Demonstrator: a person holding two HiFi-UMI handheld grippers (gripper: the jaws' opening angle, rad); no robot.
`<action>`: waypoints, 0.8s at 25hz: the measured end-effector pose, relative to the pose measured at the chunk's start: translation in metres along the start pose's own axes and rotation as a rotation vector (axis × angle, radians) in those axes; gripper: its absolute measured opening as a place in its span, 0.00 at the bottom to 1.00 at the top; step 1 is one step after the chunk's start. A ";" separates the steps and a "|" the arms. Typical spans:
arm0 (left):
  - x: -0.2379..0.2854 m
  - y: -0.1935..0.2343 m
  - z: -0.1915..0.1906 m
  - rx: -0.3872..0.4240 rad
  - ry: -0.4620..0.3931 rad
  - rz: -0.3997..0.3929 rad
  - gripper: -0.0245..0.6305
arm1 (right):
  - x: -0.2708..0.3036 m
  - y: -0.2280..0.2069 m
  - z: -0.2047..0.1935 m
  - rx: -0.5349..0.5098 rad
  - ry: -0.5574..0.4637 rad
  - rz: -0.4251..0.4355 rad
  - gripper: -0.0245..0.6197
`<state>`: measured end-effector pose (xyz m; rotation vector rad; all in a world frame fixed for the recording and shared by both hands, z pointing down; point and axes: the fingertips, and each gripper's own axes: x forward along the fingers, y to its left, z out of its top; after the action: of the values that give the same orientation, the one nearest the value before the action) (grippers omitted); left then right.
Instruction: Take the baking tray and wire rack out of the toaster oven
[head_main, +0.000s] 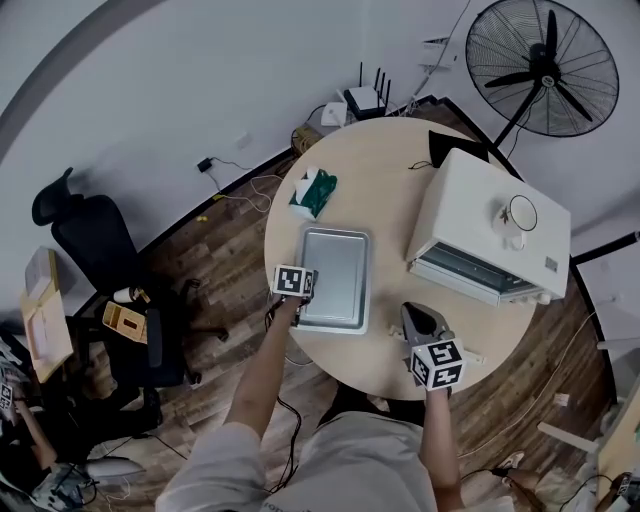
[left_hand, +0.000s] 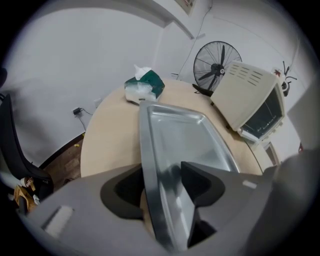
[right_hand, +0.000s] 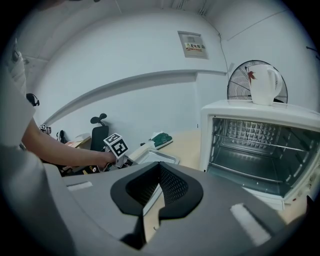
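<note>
- On the round pale wooden surface (head_main: 390, 200), the flat silver metal baking tray (head_main: 335, 275) lies out of the oven, left of centre, with nothing on it.
- Its long axis runs straight away from the person. One short end is near the surface's near edge and the other points at the green tissue pack (head_main: 315, 192).
- The left gripper (head_main: 310, 288) sits at the tray's near left corner and points steeply down. Its fingers stand wide apart and straddle the tray's left rim. The rim passes between them, but neither pad presses on it, so the tray is not held.
- The white box-shaped toaster oven (head_main: 480, 215) stands well to the right of the tray. Its glass door is dropped open and its mouth faces the person's right side.
- Thin bars cross the lower part of the cavity. This is probably the wire rack (right_hand: 250, 175), not yet taken out and lying level, its long side across the mouth.
- The right gripper (head_main: 412, 312) hovers just in front of the open door, fingertips together on nothing.
- It is clearly the nearer gripper to the rack. The rack lies ahead of it and slightly to its right, so a straight reach into the mouth should meet the rack's front bar.
</note>
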<state>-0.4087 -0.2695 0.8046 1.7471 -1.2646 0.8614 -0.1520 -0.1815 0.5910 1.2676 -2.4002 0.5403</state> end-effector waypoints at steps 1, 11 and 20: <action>0.001 0.001 -0.002 -0.002 0.006 0.005 0.46 | 0.000 0.000 0.000 0.003 -0.001 0.000 0.04; 0.002 -0.003 0.008 0.187 0.000 0.132 0.48 | -0.010 -0.011 0.000 0.019 -0.032 -0.007 0.04; -0.045 -0.070 0.027 0.145 -0.113 0.137 0.48 | -0.036 -0.058 0.001 0.114 -0.101 -0.001 0.04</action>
<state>-0.3512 -0.2617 0.7391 1.8623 -1.4401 0.9651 -0.0843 -0.1871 0.5814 1.3737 -2.4824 0.6359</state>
